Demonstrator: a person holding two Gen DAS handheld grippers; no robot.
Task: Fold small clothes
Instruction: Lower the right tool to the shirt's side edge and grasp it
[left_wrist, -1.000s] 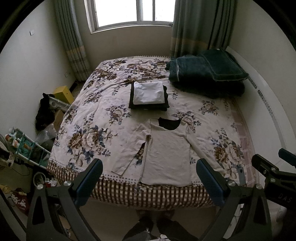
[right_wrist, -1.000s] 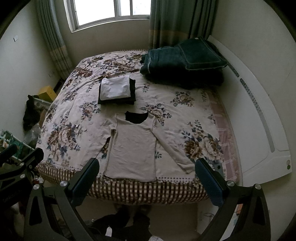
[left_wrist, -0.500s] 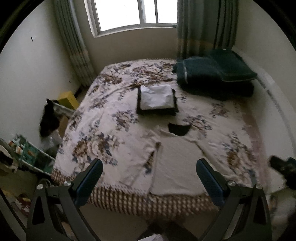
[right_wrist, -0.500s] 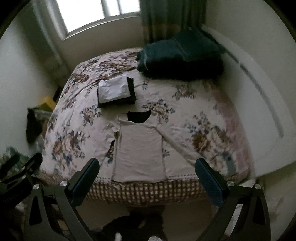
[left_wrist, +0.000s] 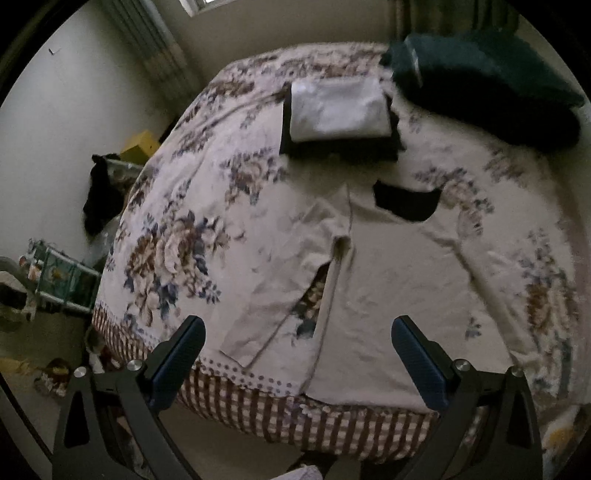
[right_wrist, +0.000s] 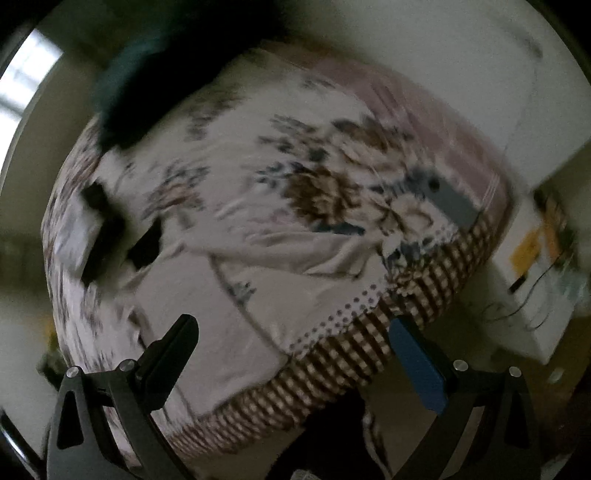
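Both grippers have swung closer over the floral bedspread (left_wrist: 192, 236), jaws wide apart, gripping nothing.

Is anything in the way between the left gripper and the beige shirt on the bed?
Nothing visible. The left gripper is open just above the beige shirt, lying flat at the bed's near edge. The folded pile sits farther back, out of the way.

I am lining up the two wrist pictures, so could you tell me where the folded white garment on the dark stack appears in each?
Left wrist: folded white garment upper middle, beyond the beige shirt.
Right wrist: far left, blurred.
Shared landmark: the shirt's black neckline.
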